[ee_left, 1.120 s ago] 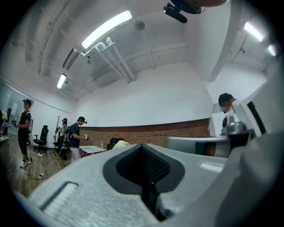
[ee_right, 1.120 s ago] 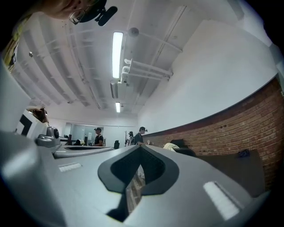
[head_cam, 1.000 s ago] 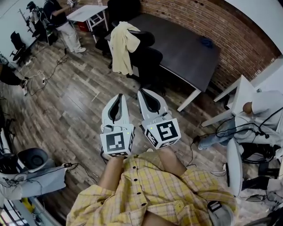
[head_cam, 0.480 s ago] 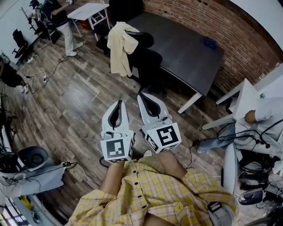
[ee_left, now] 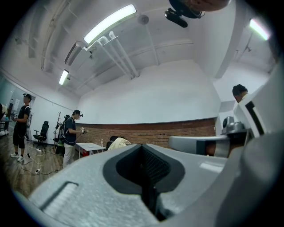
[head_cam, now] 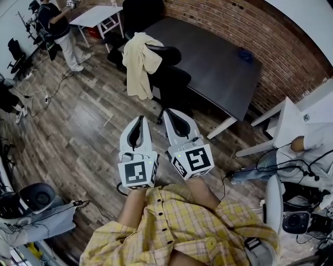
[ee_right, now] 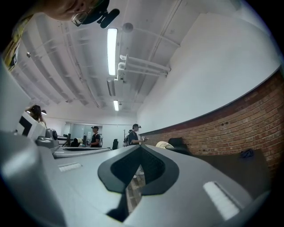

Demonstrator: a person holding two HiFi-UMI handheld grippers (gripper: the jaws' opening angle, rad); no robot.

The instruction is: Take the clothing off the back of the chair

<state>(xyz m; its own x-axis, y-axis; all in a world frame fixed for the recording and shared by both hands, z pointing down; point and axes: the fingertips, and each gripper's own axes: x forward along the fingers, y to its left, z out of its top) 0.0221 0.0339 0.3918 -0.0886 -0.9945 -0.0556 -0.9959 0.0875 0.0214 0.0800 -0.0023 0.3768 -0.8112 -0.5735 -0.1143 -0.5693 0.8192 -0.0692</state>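
A cream garment (head_cam: 137, 63) hangs over the back of a black office chair (head_cam: 173, 79) that stands against a dark table (head_cam: 221, 54). My left gripper (head_cam: 139, 119) and right gripper (head_cam: 170, 111) are held side by side over the wooden floor, well short of the chair, both shut and holding nothing. In the left gripper view the left gripper (ee_left: 142, 145) points level at the far-off garment (ee_left: 119, 142). The right gripper (ee_right: 140, 146) has the garment (ee_right: 163, 144) and the chair (ee_right: 179, 142) small in the distance.
A brick wall (head_cam: 270, 36) runs behind the table. A person (head_cam: 56, 28) stands at the far left by a small white table (head_cam: 96, 14). Another person sits at the right (head_cam: 304, 150) among cables. Bare wooden floor (head_cam: 78, 130) lies between me and the chair.
Both grippers have moved forward toward the chair, which now sits a little lower and nearer in the head view. Their jaws have stayed shut.
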